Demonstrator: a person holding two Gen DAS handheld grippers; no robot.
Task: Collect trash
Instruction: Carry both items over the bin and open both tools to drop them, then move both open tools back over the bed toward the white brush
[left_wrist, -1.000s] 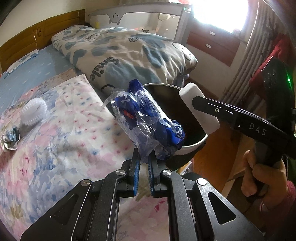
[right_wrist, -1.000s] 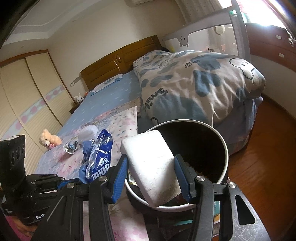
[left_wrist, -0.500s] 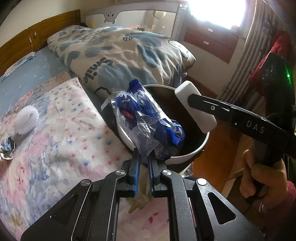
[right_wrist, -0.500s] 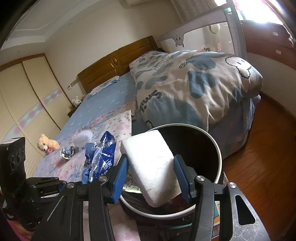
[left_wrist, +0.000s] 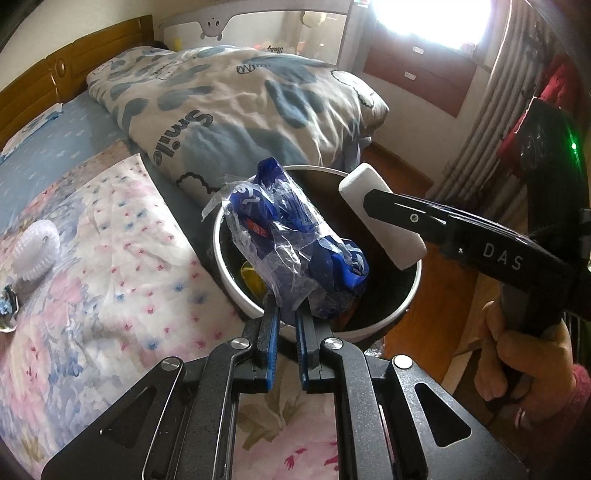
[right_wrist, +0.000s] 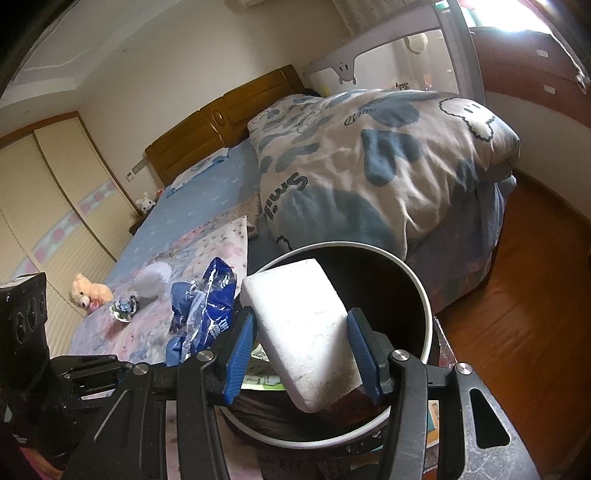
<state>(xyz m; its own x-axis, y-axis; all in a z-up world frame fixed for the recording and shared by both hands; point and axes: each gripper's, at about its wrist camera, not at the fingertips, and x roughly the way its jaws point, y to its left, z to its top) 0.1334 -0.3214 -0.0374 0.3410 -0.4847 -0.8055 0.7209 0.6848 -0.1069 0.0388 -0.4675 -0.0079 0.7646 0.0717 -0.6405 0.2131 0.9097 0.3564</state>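
Round white-rimmed trash bin beside the bed, dark inside, already with scraps at its bottom: something yellow and some printed paper. Directly over the bin's near rim, a crumpled blue and clear plastic wrapper, pinched at its lower end in the left hand-held gripper, jaws nearly together on the film. Over the bin's mouth on the far side from the bed, a white foam block, clamped across its width in the right hand-held gripper, jaws at a middling spread with both blue pads against its sides. Both pieces above the bin but neither dropped; release of both apparently the step in hand. Still left on the floral quilt, well away from the bin: a white ridged ball-like thing and a small crumpled foil-like scrap, possibly the next pickups. Farther from the bin, a folded duvet with blue patches, a plush bear at the bed's far edge, wooden headboard beyond. By this view, task partly done, with two pieces about to go in and at least two likely left.
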